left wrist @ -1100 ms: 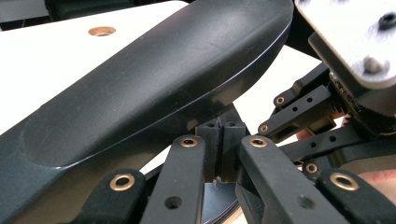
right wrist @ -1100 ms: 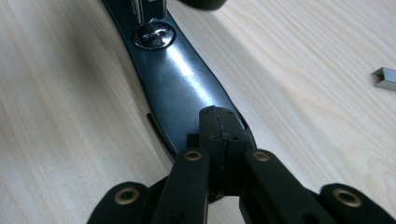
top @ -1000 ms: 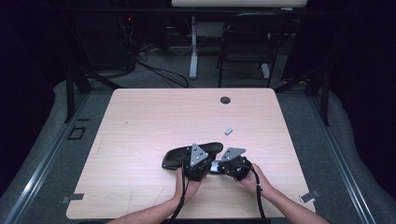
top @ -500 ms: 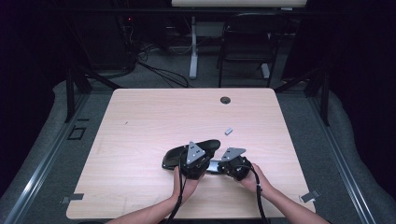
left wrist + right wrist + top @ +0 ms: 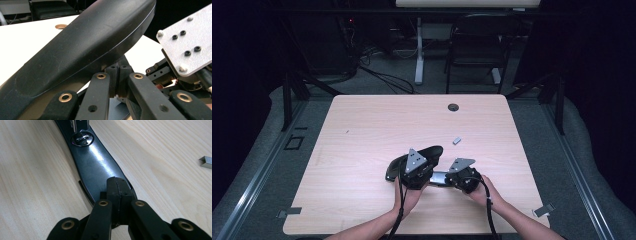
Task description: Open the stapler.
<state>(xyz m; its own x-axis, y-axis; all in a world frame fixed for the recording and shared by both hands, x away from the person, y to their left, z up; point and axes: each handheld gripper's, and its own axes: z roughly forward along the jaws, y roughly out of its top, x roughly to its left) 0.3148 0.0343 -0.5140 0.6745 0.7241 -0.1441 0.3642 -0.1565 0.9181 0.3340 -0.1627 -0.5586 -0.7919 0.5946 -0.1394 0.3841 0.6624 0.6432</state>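
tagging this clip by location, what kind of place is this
Probably a lab or recording studio rather than a home: a bare wooden table ringed by black curtains, cables trailing over grey carpet, and a folding chair behind. A stapler and a staple strip lie on the table.

Worktop (image 5: pixel 362 150) showing pale wood grain with fine streaks. Stapler (image 5: pixel 424 155) showing glossy black, its base (image 5: pixel 96 167) glinting dark blue-black. Both grippers, left (image 5: pixel 414 172) and right (image 5: pixel 462 177), showing black, with brass-ringed holes and grey plates. Small staple strip (image 5: pixel 456 141) showing silver-grey. Floor (image 5: pixel 562 150) looking dark grey.
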